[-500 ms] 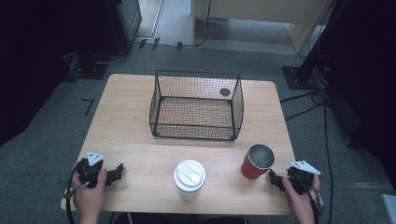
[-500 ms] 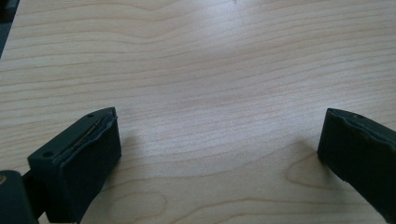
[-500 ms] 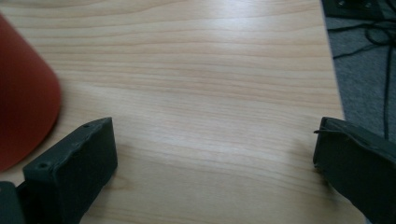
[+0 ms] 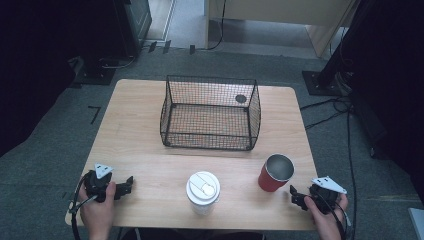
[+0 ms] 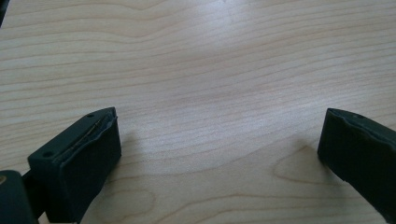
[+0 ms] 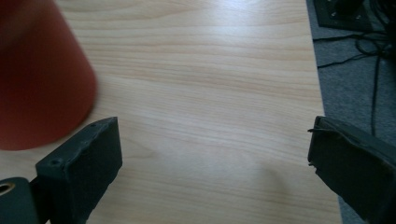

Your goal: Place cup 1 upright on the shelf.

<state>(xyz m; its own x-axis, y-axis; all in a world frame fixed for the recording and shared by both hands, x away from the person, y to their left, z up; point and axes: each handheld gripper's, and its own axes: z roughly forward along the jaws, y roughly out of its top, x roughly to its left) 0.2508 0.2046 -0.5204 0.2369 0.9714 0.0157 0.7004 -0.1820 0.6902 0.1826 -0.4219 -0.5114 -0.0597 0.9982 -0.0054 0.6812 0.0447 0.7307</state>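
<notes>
- Your left gripper [image 4: 128,183] has bare table [image 4: 140,150] in front of it, so you can go forward freely.
- The white cup [image 4: 202,191] stands between your two grippers.
- The red cup [image 4: 274,173] is just beside your right gripper [image 4: 295,196] and blocks that side.
- The wire basket [image 4: 210,113] blocks the middle, farther back.

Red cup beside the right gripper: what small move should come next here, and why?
Probably shift the right gripper a little toward the red cup so the cup comes between its jaws. In the right gripper view the jaws stand wide apart over bare table, with the cup off to one side of them, upright and not touched. The wire basket behind is a likely place for it.
</notes>
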